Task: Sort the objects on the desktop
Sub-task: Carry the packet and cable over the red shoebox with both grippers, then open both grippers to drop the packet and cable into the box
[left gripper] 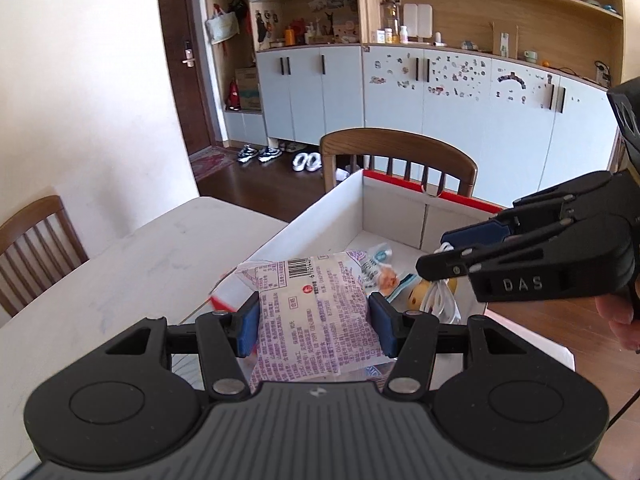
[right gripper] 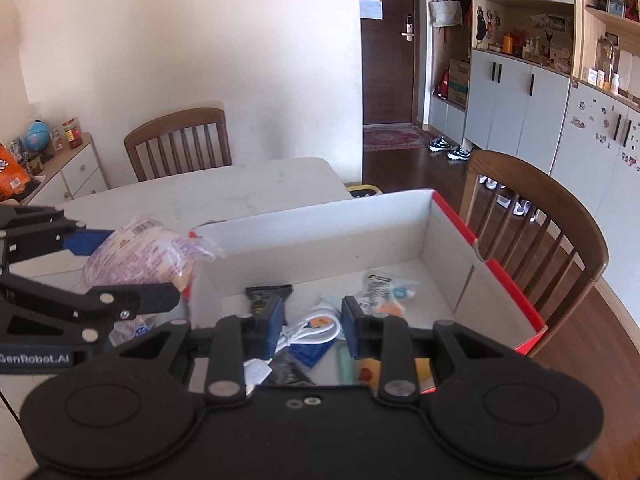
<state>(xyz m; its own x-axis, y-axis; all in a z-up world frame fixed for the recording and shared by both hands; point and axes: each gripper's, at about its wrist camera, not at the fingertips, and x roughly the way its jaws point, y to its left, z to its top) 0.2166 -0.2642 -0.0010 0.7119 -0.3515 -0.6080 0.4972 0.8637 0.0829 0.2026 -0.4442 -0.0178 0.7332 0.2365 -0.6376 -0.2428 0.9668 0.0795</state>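
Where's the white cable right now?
The white cable is coiled between the right gripper pads, held over the near end of the red-edged box; the left wrist view shows it dangling beside the snack packet.

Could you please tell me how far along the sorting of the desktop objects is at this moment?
Several small items already lie in the white box, among them a dark packet. In hand: the left gripper clamps a purple-printed snack packet over the box's near corner, and the right gripper holds a white cable above the box floor. Both have yet to be released. The visible tabletop shows nothing else.
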